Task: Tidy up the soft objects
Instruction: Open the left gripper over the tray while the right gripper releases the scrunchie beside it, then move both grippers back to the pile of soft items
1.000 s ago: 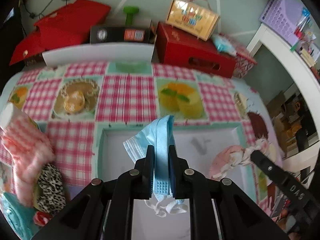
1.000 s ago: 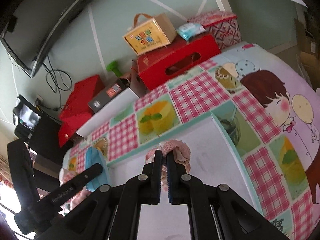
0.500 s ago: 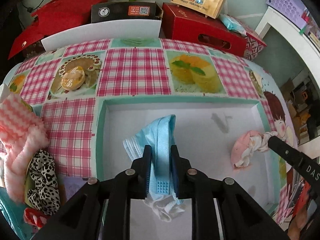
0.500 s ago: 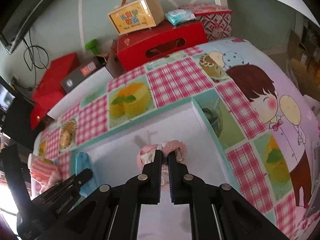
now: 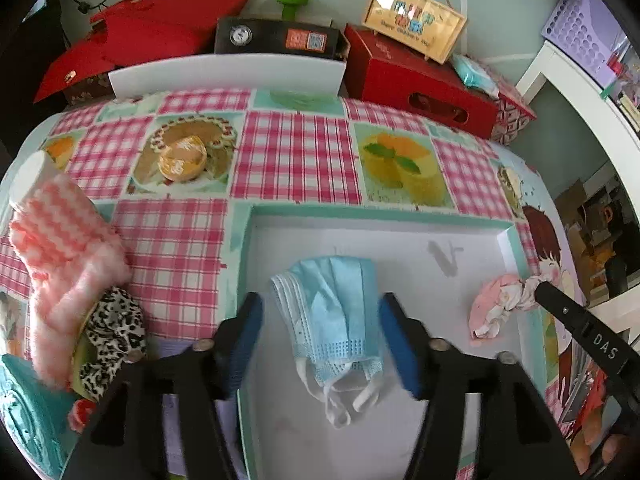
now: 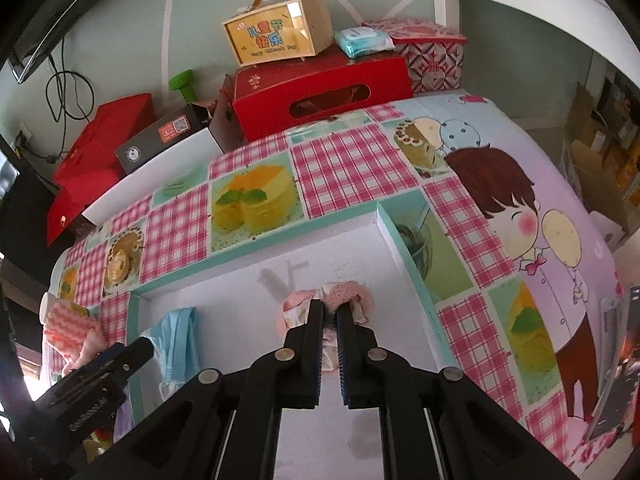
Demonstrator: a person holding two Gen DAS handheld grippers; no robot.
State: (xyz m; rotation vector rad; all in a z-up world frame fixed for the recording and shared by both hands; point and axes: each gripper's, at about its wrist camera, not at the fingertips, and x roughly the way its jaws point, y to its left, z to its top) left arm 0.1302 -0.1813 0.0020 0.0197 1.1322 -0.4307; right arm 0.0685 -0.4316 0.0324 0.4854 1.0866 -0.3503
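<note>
A light blue face mask (image 5: 332, 308) lies crumpled on the floor of a shallow white box with a teal rim (image 5: 360, 214). My left gripper (image 5: 320, 332) straddles the mask. Its jaws are opening, and the blue pads stand clear of the mask on both sides. At the right end of the box sits a pink and white cloth bundle (image 5: 498, 304), with my right gripper (image 6: 330, 312) shut on it. In the right wrist view the bundle (image 6: 348, 294) pokes out past the fingertips, the mask (image 6: 178, 332) lies left, and the box rim (image 6: 256, 254) runs behind.
A pink striped fluffy sock (image 5: 60, 240) and a leopard-print scrunchie (image 5: 116, 328) lie left of the box on the chequered tablecloth (image 5: 296, 156). Red boxes (image 5: 416, 80), a black box (image 5: 276, 38) and a yellow carry box (image 5: 412, 20) line the far edge.
My left gripper came down into the box, opened and let go of the mask, which now lies flat. The right gripper stayed shut on the pink bundle and lowered it to the box floor.
</note>
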